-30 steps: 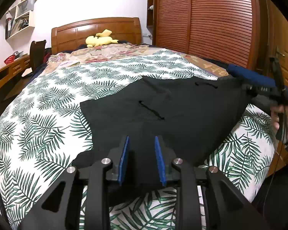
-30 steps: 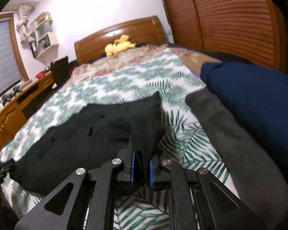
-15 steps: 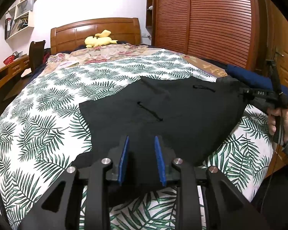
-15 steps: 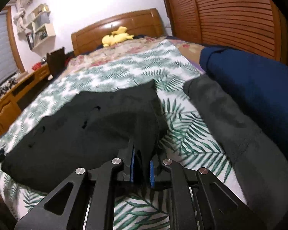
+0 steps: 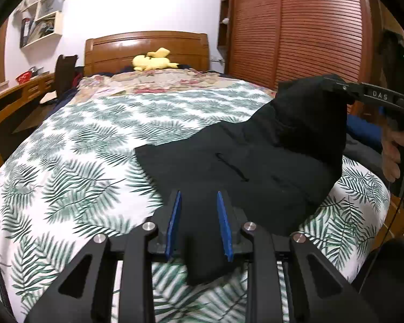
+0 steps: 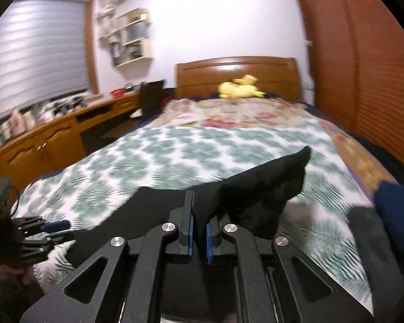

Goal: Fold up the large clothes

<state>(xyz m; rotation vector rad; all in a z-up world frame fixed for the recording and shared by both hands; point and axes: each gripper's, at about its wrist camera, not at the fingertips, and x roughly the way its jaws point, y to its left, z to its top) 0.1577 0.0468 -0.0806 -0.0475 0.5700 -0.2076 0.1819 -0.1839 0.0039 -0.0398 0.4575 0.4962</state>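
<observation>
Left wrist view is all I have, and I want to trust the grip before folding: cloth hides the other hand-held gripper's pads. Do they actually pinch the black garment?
Observer: Yes. In the right wrist view the right hand-held gripper is shut, its blue pads clamping a fold of the black fabric garment.
Operator: What is above the wooden desk, past my frame's edge?
Observer: A window covered by a grey slatted blind, over the long wooden desk.
</observation>
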